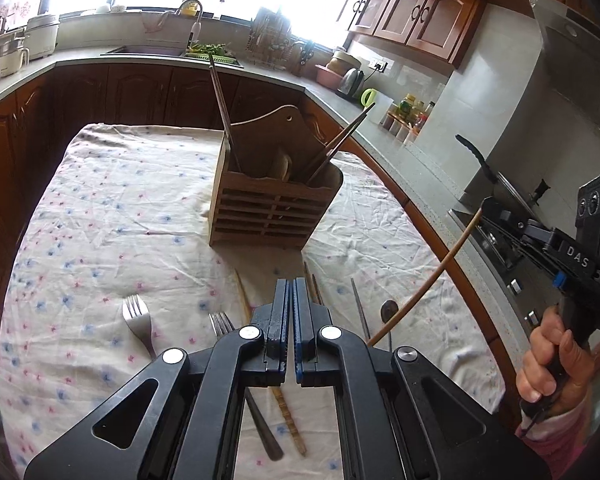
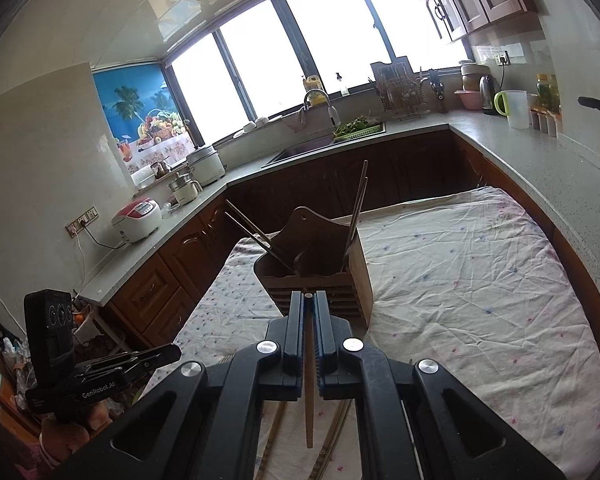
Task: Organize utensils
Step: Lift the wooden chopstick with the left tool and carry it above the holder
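A wooden utensil holder point(image 1: 276, 204) point(image 2: 324, 268) stands on the flowered cloth with dark chopsticks point(image 1: 224, 108) leaning in it. My left gripper point(image 1: 291, 285) hovers above the cloth in front of the holder, shut with nothing between its pads. Under it lie two forks point(image 1: 138, 320), a spoon point(image 1: 389, 309) and several loose chopsticks point(image 1: 242, 300). My right gripper point(image 2: 309, 298) is shut on a pale wooden chopstick point(image 2: 309, 384), held up just before the holder. In the left wrist view that gripper point(image 1: 485, 213) and chopstick point(image 1: 428, 280) are at the right.
The table's flowered cloth point(image 1: 100, 208) runs close to a grey counter point(image 1: 416, 168) on the right, with a stove and pan handle point(image 1: 474, 154). A sink point(image 2: 300, 150), rice cookers and a kettle line the far counters. In the right wrist view my left gripper point(image 2: 168, 354) is at lower left.
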Demonstrator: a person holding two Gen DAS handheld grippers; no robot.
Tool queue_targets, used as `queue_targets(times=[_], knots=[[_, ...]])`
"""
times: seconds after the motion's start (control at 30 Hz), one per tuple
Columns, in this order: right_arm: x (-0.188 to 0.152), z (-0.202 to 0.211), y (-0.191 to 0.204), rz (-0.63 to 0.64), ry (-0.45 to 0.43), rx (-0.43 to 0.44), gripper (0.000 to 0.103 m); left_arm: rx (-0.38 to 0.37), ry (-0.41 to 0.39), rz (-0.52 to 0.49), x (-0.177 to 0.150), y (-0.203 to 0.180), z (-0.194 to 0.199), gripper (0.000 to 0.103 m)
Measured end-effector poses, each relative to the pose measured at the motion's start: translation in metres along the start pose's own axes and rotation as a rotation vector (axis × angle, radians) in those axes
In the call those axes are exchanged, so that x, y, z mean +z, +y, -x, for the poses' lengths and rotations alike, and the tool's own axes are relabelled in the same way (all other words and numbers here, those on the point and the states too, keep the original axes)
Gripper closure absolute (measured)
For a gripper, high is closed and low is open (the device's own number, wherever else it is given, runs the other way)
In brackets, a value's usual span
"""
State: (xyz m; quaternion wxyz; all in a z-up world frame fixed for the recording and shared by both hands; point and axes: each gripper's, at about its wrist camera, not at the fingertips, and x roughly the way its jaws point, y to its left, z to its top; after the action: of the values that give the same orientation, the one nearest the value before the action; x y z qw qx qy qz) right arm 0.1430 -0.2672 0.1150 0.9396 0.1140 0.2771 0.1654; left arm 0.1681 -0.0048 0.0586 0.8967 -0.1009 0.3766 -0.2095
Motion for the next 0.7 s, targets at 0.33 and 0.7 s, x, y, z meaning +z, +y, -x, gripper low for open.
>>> queue_targets(times=[0.33,0.7], knots=[[0.008,0.016,-0.004,0.008,-0.032,0.004,0.099,0.144,0.23,-0.086,-0.01,-0.006,-0.121,0.083],[0.012,0.028,-0.017,-0.002,-0.053,-0.01,0.099,0.177,0.309,-0.124,-0.023,-0.004,-0.17,0.103]])
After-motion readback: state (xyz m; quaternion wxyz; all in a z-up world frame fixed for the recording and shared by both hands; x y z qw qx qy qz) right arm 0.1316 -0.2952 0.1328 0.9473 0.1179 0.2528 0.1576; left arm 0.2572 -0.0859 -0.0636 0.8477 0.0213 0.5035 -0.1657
